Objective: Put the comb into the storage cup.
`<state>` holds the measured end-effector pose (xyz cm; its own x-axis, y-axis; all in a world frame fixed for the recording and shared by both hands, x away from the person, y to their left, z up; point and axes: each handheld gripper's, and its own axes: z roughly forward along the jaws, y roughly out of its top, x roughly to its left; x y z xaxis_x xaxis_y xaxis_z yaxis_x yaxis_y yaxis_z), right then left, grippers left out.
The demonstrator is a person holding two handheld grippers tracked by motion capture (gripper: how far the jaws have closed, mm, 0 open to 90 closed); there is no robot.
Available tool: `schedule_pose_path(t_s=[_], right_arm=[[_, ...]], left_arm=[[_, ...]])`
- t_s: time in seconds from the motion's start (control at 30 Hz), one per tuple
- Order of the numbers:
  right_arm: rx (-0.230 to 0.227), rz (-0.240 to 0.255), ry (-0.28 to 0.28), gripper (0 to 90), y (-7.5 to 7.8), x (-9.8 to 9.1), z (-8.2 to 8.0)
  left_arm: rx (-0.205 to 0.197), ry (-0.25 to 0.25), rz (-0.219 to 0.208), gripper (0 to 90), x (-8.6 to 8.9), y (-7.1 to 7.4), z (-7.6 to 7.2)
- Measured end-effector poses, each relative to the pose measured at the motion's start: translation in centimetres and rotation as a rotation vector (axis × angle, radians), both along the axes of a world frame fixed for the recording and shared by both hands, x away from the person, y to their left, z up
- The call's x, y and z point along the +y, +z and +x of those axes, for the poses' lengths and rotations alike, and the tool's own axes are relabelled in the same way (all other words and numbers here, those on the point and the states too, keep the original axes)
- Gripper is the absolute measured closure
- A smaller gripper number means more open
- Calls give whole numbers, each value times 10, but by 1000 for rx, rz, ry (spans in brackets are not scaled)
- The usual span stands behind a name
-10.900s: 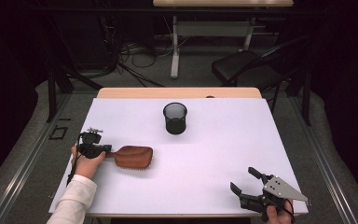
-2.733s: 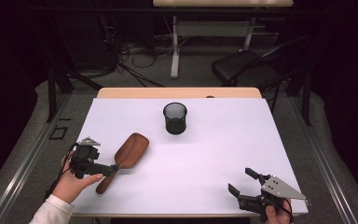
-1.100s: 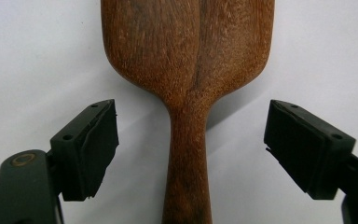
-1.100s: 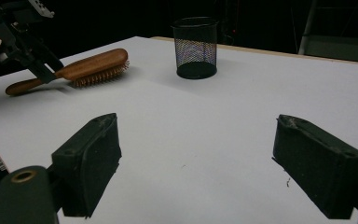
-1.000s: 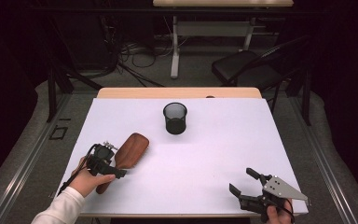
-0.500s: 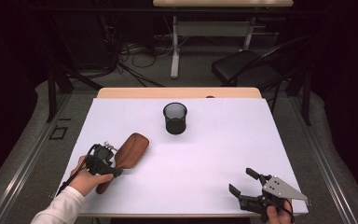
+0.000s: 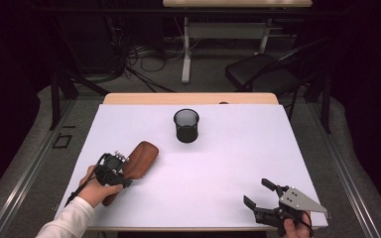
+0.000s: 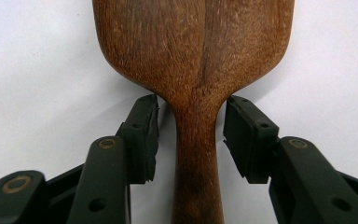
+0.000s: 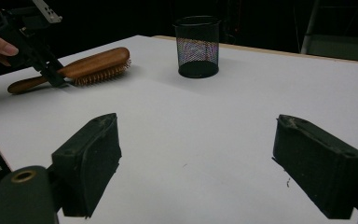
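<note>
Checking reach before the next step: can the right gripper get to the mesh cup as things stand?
Probably yes. The right gripper stands open near the table's front edge, and bare table lies between it and the mesh cup. The hairbrush lies off to the side.

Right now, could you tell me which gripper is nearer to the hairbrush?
The left gripper: its fingers straddle the hairbrush at the neck. The right gripper sits apart at the table's near right corner.

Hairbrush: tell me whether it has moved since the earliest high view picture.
Yes. The hairbrush lay level then, handle toward the table's left edge; now it slants, head up toward the mesh cup, handle toward the near edge, with the left gripper at its neck.
</note>
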<state>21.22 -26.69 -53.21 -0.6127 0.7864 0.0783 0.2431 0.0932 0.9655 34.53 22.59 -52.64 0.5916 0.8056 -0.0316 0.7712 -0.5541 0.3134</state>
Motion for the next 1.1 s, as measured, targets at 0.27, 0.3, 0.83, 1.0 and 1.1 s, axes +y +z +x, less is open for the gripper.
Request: schedule_pose_path(t_s=[0.27,0.3,0.83,1.0,1.1], right_arm=[[0,1,2,141,0,0,0],[0,1,2,141,0,0,0],[2,-1,5,141,0,0,0],[0,2,4,141,0,0,1],[0,1,4,141,0,0,0]], left_arm=[[11,1,18,636,-4,-1,0],[10,4,16,637,-4,-1,0],[23,17,14,690,-3,-2,3],[30,31,9,699,-3,-2,3],[35,31,11,703,-3,-2,3]])
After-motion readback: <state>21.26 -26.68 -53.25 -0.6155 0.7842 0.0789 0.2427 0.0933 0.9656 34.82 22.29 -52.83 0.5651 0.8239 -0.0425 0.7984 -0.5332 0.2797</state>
